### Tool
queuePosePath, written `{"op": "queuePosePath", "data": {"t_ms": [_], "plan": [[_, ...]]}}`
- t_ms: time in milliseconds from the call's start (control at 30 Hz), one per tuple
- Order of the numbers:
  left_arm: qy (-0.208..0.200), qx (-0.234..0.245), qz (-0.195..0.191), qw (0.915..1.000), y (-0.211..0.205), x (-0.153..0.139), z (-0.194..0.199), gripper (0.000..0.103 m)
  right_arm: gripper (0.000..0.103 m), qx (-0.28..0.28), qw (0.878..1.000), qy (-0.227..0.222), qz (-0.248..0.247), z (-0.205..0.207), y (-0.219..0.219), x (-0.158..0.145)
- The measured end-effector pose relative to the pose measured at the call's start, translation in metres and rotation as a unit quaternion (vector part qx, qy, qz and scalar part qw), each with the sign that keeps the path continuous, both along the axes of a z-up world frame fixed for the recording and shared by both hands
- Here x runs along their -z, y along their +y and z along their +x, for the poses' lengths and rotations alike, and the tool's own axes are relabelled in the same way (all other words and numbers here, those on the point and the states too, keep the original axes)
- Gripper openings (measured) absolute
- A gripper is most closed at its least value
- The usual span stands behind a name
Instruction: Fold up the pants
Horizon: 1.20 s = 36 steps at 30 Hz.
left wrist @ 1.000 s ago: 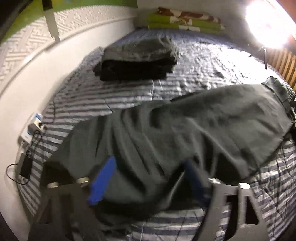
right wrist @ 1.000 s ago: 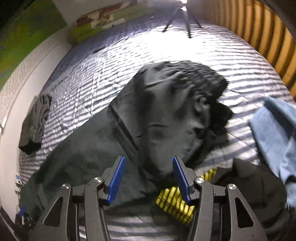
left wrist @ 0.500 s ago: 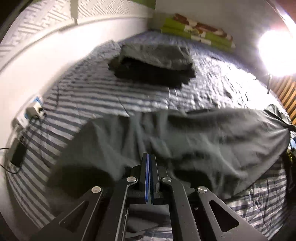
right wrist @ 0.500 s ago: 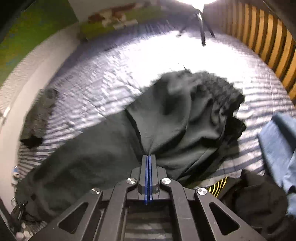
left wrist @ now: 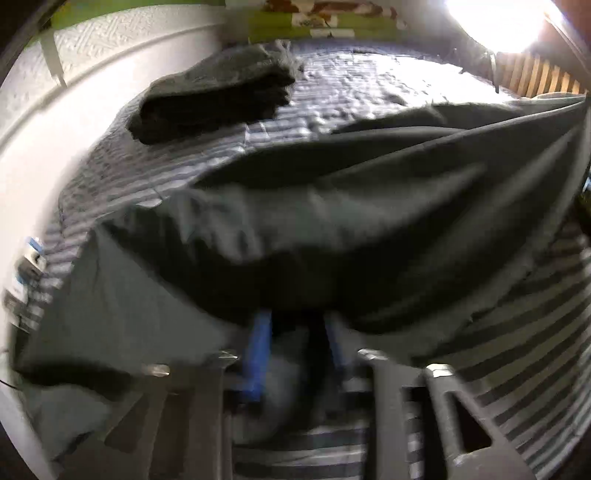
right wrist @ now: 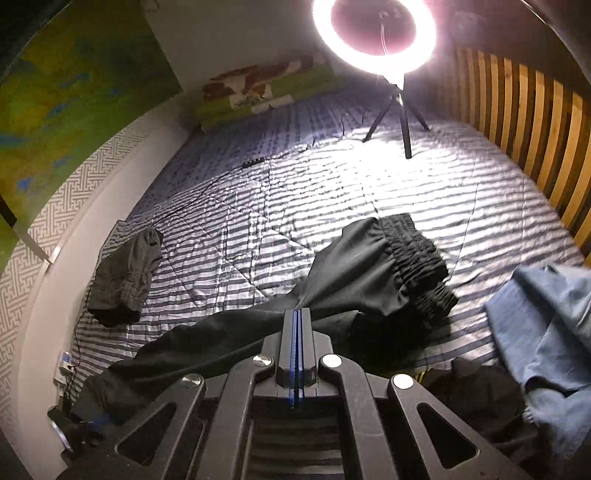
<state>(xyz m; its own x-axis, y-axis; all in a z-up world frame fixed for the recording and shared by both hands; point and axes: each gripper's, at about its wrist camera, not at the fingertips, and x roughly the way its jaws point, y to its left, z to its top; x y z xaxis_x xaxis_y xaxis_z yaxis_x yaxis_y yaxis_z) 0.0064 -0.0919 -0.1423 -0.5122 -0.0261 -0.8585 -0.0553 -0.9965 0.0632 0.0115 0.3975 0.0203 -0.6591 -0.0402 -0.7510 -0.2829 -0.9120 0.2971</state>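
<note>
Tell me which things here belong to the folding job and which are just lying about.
In the job:
- dark pants spread across the bed
- left gripper, jaws opening, cloth draped over them
- right gripper, jaws shut on the pants

Lying about:
- folded dark garment
- blue garment
- ring light
- striped bedcover

Dark pants (left wrist: pixel 332 229) drape blurred across mid-frame, over the left gripper (left wrist: pixel 299 354), whose blue fingers (left wrist: pixel 258 354) are opening with cloth between them. Folded clothes (left wrist: pixel 218 99) sit upper left on the striped bed (left wrist: pixel 524 325).
</note>
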Motion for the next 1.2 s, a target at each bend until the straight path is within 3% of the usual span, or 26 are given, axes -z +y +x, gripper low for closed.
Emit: {"op": "queuePosePath", "data": {"t_ms": [33,100,133,300,433,567,733,833,933,1033,1200], "plan": [[0.002,-0.010,0.008,0.9999,-0.003,-0.005,0.000,0.003,0.000,0.001,1.000,0.003,0.000,0.002,0.000,-0.003],[0.015,-0.032,0.042,0.9985,-0.015,-0.023,0.004,0.002,0.000,0.000,1.000,0.013,0.003,0.006,0.000,-0.012],[0.030,-0.042,0.058,0.9970,-0.023,-0.040,0.008,0.002,0.000,0.002,1.000,0.021,0.005,0.010,0.000,-0.019],[0.131,-0.067,0.071,0.9865,-0.049,-0.132,0.034,0.001,0.000,-0.011,0.997,0.071,0.010,0.034,-0.008,-0.065],[0.230,-0.093,0.081,0.9654,-0.082,-0.221,0.064,0.001,0.000,-0.034,0.991,0.128,0.036,0.067,-0.029,-0.119],[0.293,-0.108,0.087,0.9461,-0.106,-0.288,0.098,0.001,0.000,-0.061,0.979,0.188,0.054,0.112,-0.056,-0.173],[0.355,-0.121,0.092,0.9224,-0.135,-0.354,0.151,0.001,0.000,-0.085,0.963,0.245,0.071,0.162,-0.091,-0.225],[0.377,-0.119,0.076,0.9152,-0.144,-0.386,0.172,0.001,0.000,-0.098,0.955,0.269,0.071,0.178,-0.104,-0.244],[0.377,-0.118,0.060,0.9168,-0.152,-0.398,0.170,0.001,0.000,-0.106,0.954,0.273,0.070,0.172,-0.110,-0.248],[0.361,-0.122,0.042,0.9235,-0.147,-0.386,0.137,0.001,0.000,-0.107,0.960,0.252,0.059,0.141,-0.107,-0.233],[0.287,-0.128,0.025,0.9491,-0.126,-0.325,0.049,0.001,0.000,-0.095,0.977,0.186,0.045,0.059,-0.090,-0.179]]}}
